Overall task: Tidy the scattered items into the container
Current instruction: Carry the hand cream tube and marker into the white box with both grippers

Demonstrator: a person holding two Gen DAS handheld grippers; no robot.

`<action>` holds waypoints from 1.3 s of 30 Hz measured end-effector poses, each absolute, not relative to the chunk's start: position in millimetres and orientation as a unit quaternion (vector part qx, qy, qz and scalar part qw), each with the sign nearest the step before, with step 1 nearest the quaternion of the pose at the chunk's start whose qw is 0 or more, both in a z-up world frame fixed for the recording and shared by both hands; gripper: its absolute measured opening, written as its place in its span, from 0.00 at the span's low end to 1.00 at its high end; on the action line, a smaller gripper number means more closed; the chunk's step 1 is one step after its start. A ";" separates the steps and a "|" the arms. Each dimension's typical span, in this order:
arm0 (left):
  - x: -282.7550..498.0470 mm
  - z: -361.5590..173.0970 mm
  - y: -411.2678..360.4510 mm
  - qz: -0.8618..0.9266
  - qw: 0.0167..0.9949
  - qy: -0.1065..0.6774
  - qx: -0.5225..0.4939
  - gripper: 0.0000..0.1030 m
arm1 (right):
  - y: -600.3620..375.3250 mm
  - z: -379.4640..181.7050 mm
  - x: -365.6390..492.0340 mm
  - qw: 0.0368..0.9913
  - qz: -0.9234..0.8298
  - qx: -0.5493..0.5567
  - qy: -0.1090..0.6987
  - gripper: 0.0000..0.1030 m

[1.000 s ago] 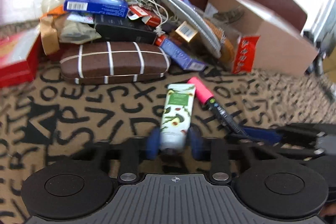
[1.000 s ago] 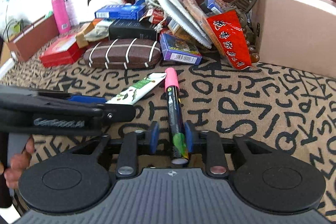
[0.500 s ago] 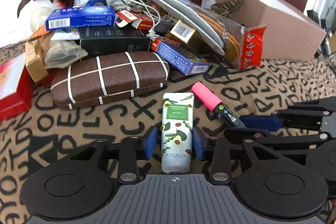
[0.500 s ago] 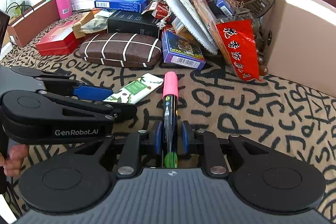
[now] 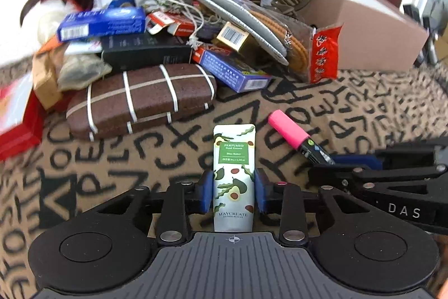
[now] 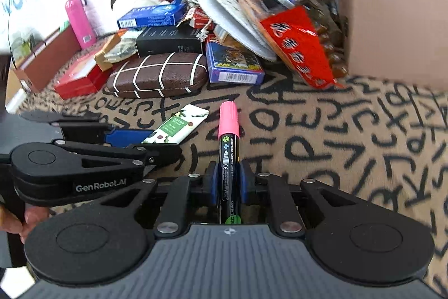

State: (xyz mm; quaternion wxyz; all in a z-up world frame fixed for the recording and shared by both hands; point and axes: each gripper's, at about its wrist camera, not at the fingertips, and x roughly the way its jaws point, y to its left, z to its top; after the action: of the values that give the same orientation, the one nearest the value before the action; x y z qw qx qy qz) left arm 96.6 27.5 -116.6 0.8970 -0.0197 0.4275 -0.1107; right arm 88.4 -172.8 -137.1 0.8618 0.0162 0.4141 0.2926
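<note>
Just one tube [image 5: 234,178], one marker [image 6: 230,156]

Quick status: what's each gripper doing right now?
Left gripper: closing on the hand cream tube.
Right gripper: closing on the pink-capped marker.

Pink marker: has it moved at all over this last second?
No. The marker still lies with its cap beside the same round carpet letter, just short of the blue box.

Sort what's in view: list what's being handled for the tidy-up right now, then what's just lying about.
In hand:
left gripper, closing on hand cream tube
right gripper, closing on pink marker
cardboard box

Lying about:
brown glasses case
blue card box
red snack bag
pink bottle
</note>
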 end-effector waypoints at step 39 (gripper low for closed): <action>312.6 24.1 -160.2 -0.268 0.879 0.379 -0.106 0.28 | -354.7 3.9 241.0 0.957 0.124 0.065 0.253 0.17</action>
State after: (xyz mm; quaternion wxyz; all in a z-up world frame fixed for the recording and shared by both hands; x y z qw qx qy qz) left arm 312.6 -160.2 24.1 0.8792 -0.1061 0.3794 -0.2680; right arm 241.0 -354.7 3.9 0.9574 0.0645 0.2526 0.1242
